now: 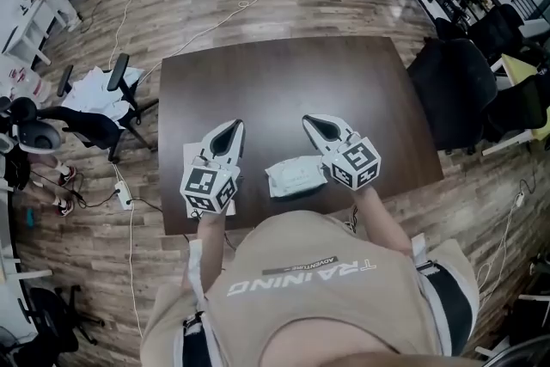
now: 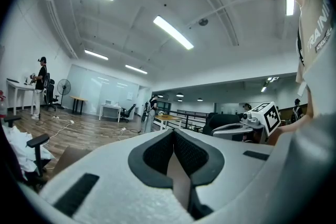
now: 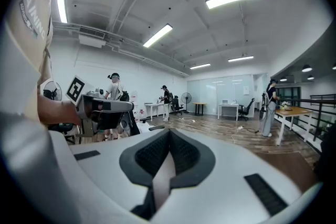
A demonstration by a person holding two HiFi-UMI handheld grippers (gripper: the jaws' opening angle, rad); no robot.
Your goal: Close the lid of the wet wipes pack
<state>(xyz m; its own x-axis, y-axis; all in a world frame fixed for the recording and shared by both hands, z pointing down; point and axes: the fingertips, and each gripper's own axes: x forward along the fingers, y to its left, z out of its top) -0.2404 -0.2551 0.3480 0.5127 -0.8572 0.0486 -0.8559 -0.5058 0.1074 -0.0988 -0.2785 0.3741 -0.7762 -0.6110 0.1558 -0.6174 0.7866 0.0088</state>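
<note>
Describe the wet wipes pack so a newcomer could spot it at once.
Find the dark brown table on the wooden floor. At its edge nearest the person, between the left gripper and the right gripper, lies the wet wipes pack: a pale rectangular packet, the only thing in that gap.

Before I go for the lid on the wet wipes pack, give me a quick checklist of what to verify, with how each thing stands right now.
1. Wet wipes pack lies on the table, near its front edge, between the left gripper and the right gripper: ok.
2. Lid open or already shut: cannot tell, too small in the head view.
3. Left gripper empty, jaws together: ok.
4. Right gripper empty, jaws together: ok.
5. A gripper aimed at the pack: not ok, both gripper views look out across the room, not at the pack.
</note>
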